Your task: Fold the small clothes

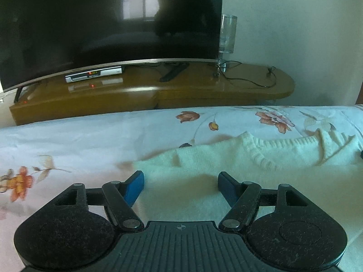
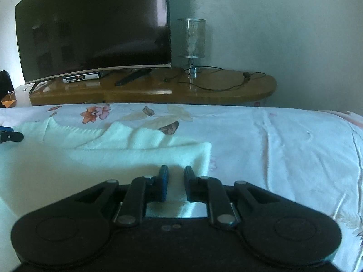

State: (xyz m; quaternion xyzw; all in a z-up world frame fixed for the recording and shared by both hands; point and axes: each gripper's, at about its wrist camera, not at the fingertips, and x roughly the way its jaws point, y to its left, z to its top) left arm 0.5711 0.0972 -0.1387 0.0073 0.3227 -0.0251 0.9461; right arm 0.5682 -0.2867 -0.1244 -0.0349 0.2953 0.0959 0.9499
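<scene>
A small white knit sweater (image 1: 226, 158) lies flat on the flowered bed sheet (image 1: 68, 145), its ribbed neckline toward the far side. My left gripper (image 1: 181, 182) is open, low over the sweater's left part, with nothing between its blue pads. In the right wrist view the sweater (image 2: 113, 154) fills the left and middle, its right edge folded over. My right gripper (image 2: 176, 176) stands over that right edge with its jaws a small gap apart and nothing clamped. The left gripper's tip (image 2: 10, 136) shows at the far left.
Beyond the bed stands a wooden TV stand (image 1: 204, 90) with a large dark TV (image 1: 102, 22), a set-top box (image 1: 94, 74), a remote (image 1: 173, 72), a glass lamp (image 2: 191, 43) and loose cables (image 2: 215, 86). Bare sheet (image 2: 295, 147) lies right of the sweater.
</scene>
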